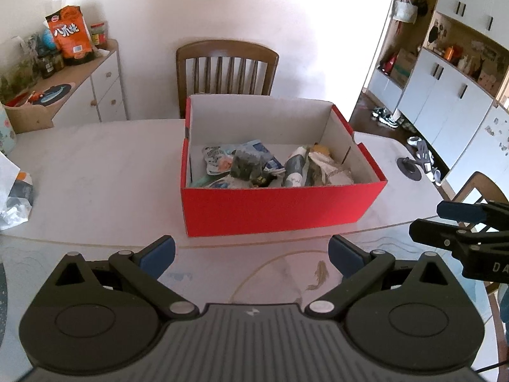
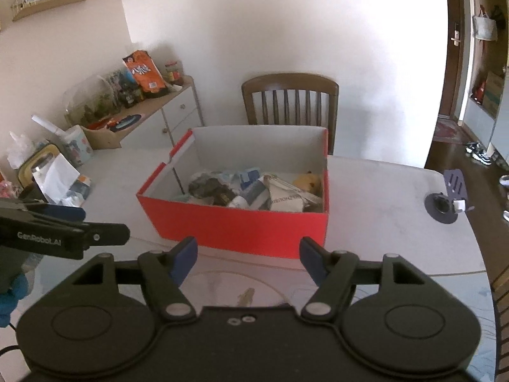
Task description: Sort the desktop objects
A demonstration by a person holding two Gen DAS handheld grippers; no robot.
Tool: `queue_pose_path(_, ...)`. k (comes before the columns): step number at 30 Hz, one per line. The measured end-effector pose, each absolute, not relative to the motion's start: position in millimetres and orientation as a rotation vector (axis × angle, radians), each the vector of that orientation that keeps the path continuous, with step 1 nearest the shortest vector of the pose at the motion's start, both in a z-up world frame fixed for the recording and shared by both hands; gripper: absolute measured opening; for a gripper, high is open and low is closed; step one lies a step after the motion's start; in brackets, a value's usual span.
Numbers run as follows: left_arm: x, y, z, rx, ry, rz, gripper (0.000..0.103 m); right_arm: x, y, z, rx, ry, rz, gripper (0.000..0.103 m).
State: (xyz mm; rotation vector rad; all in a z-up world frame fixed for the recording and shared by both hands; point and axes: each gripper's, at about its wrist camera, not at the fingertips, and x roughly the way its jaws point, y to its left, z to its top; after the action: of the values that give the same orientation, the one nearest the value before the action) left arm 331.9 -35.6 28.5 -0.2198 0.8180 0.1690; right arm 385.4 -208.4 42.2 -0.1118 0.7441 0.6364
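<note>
Red box of sorted clutter sits mid-table, straight ahead of both tongs, long axis running across the view. Left tongs spread, empty. Right tongs spread, empty. Both about equally near; near wall faces them.

Premises: a lived-in home, dining area. Evidence: a pale dining table with a slatted wooden chair drawn up against a plain white wall; a low white sideboard carrying an orange snack bag and jars; a wall shelf of ornaments; tall white storage cupboards; bags hung on hooks; shoes left on the dark floor.
</note>
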Motion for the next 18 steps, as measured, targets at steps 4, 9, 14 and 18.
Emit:
queue_pose_path(4,330,-38,27,-0.199,0.820,0.186,0.103,384,-207,37,-0.119,0.755,0.633,0.071)
queue_pose_path(9,331,-43,25,-0.145,0.828,0.209,0.103,383,-208,34,-0.117,0.765,0.639,0.071)
queue_pose_path(14,331,-47,25,-0.116,0.821,0.202,0.103,383,-208,33,-0.116,0.771,0.642,0.071)
queue_pose_path(18,331,-50,25,-0.100,0.818,0.198,0.103,383,-209,31,-0.116,0.776,0.640,0.071)
